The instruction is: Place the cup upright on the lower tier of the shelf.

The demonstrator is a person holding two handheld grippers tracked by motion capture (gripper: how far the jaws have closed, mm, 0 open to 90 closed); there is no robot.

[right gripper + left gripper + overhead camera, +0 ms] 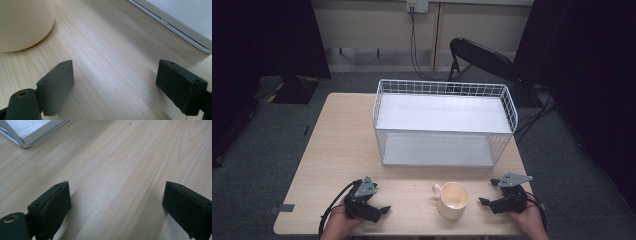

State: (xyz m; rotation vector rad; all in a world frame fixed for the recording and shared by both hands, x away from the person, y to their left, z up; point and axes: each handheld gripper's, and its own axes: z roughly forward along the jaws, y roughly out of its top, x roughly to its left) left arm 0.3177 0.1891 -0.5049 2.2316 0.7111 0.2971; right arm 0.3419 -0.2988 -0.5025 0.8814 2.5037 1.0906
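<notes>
A cream mug (452, 200) stands upright near the table's front edge, handle to its left, empty inside. My right gripper (490, 192) rests just right of the mug, jaws wide open with bare wood between them; its own view has the mug's wall (22, 23) at upper left. My left gripper (382, 204) lies at the front left, held by a hand, also open over bare table (117, 177). A white two-tier wire rack (443, 122) stands behind the mug in the middle of the table.
The rack's lower shelf corner (30, 135) appears in the left gripper view and its edge (180, 22) in the right gripper view. A black folding chair (482, 57) stands behind the table. Dark curtains flank both sides.
</notes>
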